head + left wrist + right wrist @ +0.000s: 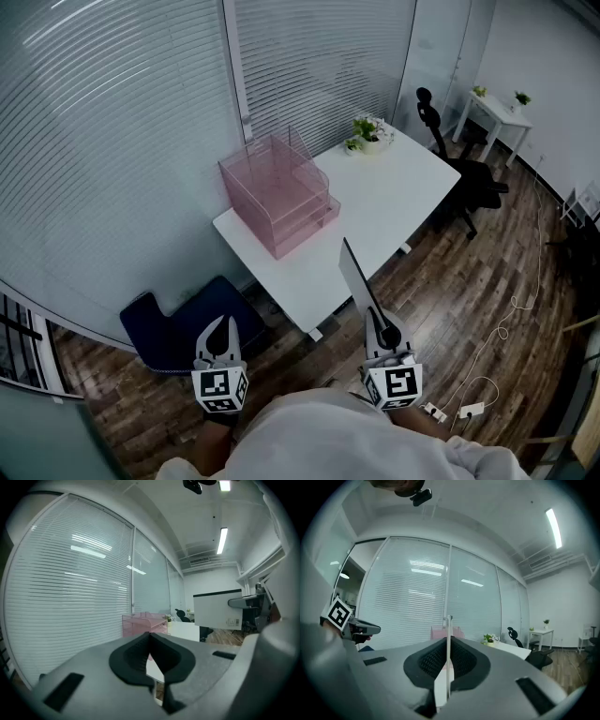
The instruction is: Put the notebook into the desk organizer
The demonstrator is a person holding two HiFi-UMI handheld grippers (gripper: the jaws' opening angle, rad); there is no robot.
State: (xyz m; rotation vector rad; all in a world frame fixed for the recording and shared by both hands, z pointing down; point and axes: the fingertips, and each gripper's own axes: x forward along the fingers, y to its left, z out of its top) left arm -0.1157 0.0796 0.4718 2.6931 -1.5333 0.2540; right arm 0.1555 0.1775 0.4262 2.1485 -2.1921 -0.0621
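Note:
The pink see-through desk organizer (277, 192) stands at the left end of the white table (394, 197). It shows far ahead in the left gripper view as the organizer (140, 623), and in the right gripper view as the organizer (438, 632). My right gripper (380, 330) is held in the air in front of the table's near edge. It is shut on a thin notebook (357, 277) that stands on edge and points toward the organizer. The notebook's edge (448, 667) runs straight up between the pads. My left gripper (217, 330) hangs at the left, shut and empty (150, 634).
Small potted plants (367, 131) sit at the table's far end. A black office chair (469, 173) stands to its right. A dark blue seat (183, 323) lies on the wooden floor below the table's left corner. Cables (487, 366) trail at the right. Window blinds run behind the table.

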